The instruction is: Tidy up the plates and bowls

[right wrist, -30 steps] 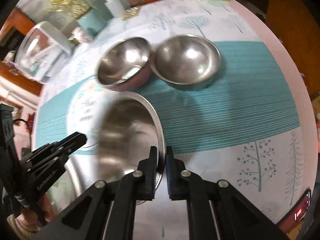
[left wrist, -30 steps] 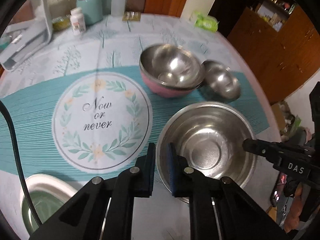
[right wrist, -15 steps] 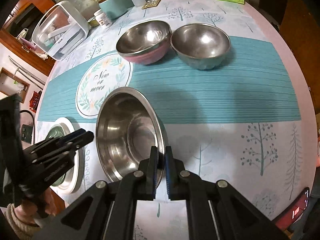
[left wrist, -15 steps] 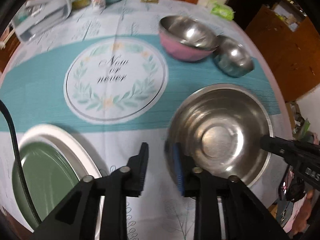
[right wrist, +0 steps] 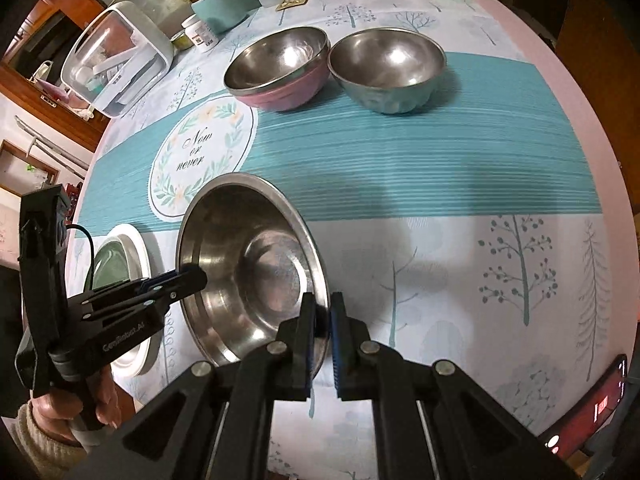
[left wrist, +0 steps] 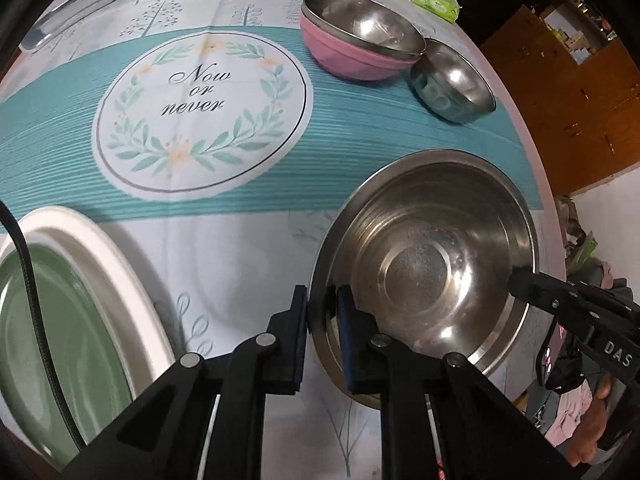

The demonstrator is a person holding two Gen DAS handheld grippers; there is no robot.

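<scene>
And there it is, both sides on it now: the left gripper (left wrist: 322, 334) has let go for a moment, shifted, and is closing again, its pads straddling the near rim of the big steel bowl (left wrist: 424, 264) with the metal lip between them. A second ago that bowl sat further up, close beside the wreath print (left wrist: 202, 114) on the cloth; now it is nearer the table's edge, below and to the right of the wreath. Opposite, the right gripper (right wrist: 322, 334) stays pinched tight on the bowl's other rim, jaws all but pressed together with only the thin lip between them. So it's a two-handed carry, and the re-bite on the left looks like a fix for a grip that wasn't sitting well. Left of the wreath and lower, the white plate with the green centre (left wrist: 60, 312) has come much further into the left view than it was. Beyond the wreath on its right side, the steel bowl nested in the pink bowl (left wrist: 356, 46) and the small steel bowl (left wrist: 454, 82) touching it have not budged. My read: with both rims secured, the big bowl is about to be carried to its place, possibly as the base for the stack, though where it goes I cannot tell yet.
</scene>
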